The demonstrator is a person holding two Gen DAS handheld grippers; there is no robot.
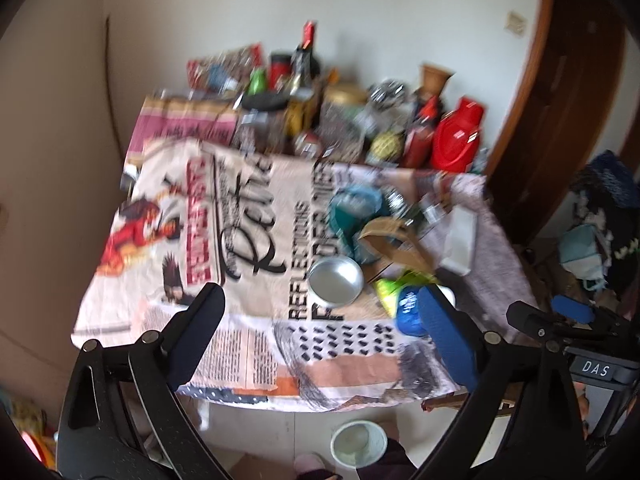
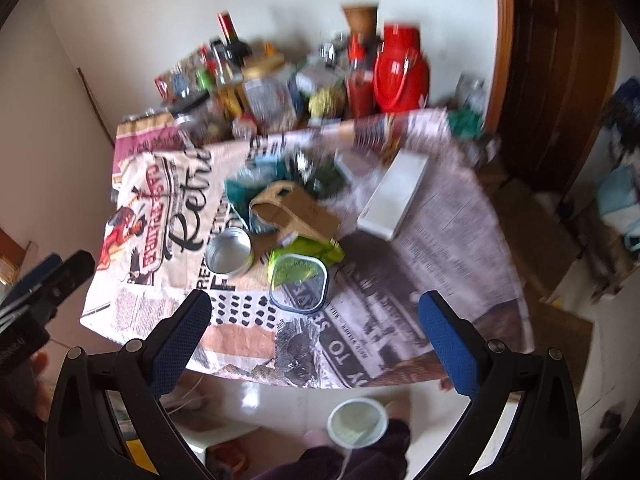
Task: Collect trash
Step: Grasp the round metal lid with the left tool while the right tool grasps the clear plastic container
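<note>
A pile of trash lies on the newspaper-print tablecloth: a round metal tin, a green wrapper, a clear plastic lid, a brown cardboard piece, a teal bag and a white box. The tin and cardboard also show in the left wrist view. My left gripper is open and empty above the table's near edge. My right gripper is open and empty, just short of the lid. A white cup stands on the floor below.
Bottles, jars and a red jug crowd the back of the table against the wall. A wooden door frame stands at the right, with bags and clutter on the floor beside it. The left gripper shows at the right wrist view's left edge.
</note>
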